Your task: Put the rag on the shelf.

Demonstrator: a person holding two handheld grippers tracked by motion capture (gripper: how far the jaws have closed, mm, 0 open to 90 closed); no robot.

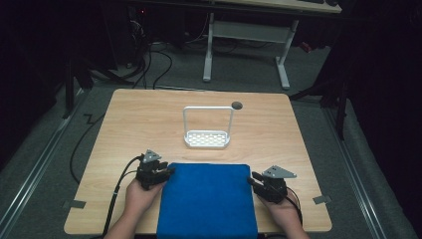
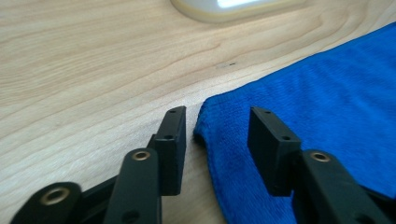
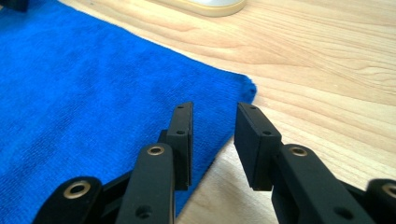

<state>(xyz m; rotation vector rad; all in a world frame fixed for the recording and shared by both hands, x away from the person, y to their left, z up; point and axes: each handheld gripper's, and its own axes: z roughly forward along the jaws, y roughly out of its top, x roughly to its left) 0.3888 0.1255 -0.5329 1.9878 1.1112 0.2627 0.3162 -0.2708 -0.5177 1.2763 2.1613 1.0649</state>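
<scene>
A blue cloth (image 1: 206, 199) lies flat on the wooden table (image 1: 139, 119) at its near edge. My left gripper (image 1: 169, 172) sits at the cloth's far left corner. In the left gripper view the left gripper (image 2: 217, 126) stands open, and the corner of the cloth (image 2: 317, 93) lies between its jaws without the pads pressing on it. My right gripper (image 1: 254, 178) is at the far right corner. In the right gripper view the right gripper (image 3: 215, 121) is open too, its jaws straddling the side edge of the cloth (image 3: 93, 93) just short of the corner.
A white rack (image 1: 207, 129) with a tall wire handle stands mid-table, beyond the cloth; its base edge appears as the rack (image 2: 224, 7) and the rack (image 3: 210, 5). A small dark round thing (image 1: 237, 105) lies behind it. Bare wood lies to both sides.
</scene>
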